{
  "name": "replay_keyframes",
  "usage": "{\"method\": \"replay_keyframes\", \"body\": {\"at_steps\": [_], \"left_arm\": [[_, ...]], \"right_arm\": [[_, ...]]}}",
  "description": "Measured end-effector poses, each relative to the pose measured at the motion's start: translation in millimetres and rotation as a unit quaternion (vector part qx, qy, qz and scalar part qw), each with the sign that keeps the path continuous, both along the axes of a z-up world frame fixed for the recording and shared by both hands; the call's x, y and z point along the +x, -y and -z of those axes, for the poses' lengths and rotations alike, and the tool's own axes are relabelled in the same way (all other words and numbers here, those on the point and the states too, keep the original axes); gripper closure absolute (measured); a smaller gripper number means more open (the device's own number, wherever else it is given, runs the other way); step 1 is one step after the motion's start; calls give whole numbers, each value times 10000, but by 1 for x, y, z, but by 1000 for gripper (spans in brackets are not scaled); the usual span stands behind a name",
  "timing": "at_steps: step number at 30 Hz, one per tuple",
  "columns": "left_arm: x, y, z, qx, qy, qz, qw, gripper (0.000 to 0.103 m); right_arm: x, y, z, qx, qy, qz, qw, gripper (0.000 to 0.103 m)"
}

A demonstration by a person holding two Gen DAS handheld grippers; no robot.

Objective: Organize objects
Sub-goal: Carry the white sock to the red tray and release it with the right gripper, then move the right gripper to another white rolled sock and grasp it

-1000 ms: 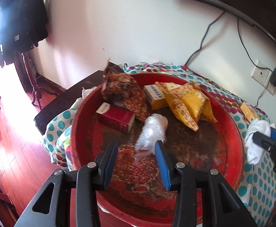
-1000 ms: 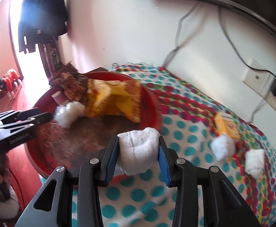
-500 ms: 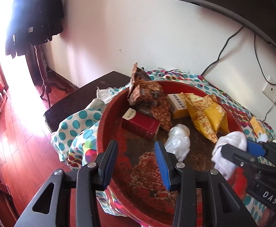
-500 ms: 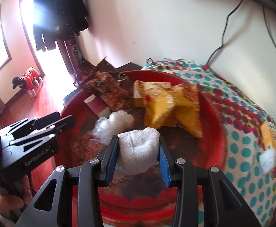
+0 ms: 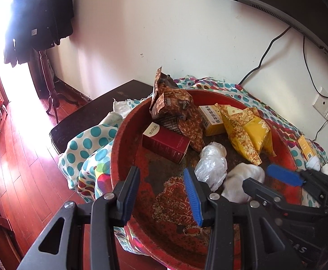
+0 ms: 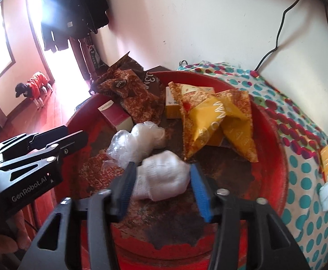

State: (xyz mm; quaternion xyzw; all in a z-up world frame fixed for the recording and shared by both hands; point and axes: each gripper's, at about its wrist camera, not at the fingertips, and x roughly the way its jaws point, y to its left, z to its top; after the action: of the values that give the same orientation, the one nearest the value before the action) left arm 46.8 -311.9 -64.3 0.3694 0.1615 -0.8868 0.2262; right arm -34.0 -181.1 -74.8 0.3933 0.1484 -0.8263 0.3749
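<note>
Two views split it: only the right wrist camera shows the right gripper [image 6: 160, 187] with jaws just spreading around the white rolled sock [image 6: 164, 177], pads seemingly off it, its long axis across the gap in the red basin [image 6: 274, 139]. Left gripper [image 5: 161, 193] jaws part-spread, empty, beside the plastic wad [image 5: 211, 166].

A dark coat [image 5: 40, 15] hangs by the doorway; cables [image 5: 265, 54] cross the wall.

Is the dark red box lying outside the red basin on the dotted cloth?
No, the dark red box lies inside the red basin, beside the brown snack bag.
</note>
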Motion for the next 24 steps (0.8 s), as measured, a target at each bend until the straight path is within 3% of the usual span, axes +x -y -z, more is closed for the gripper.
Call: {"method": "replay_keyframes", "body": {"at_steps": [2, 6, 12, 20, 24], "left_arm": [[0, -1, 0, 3, 6, 12, 10000, 62], [0, -1, 0, -11, -3, 19, 10000, 62], [-1, -5, 1, -45, 37, 83, 9999, 62], [-3, -13, 2, -190, 59, 156, 9997, 62], [-6, -17, 6, -264, 125, 216, 9993, 62]], "right_arm": [[0, -6, -4, -66, -48, 63, 9999, 34], [2, -29, -19, -244, -227, 226, 9992, 33], [-18, -97, -29, -133, -454, 901, 9948, 32], [-66, -232, -17, 304, -595, 2443, 9674, 31], [-83, -286, -12, 389, -578, 2932, 9535, 31]]}}
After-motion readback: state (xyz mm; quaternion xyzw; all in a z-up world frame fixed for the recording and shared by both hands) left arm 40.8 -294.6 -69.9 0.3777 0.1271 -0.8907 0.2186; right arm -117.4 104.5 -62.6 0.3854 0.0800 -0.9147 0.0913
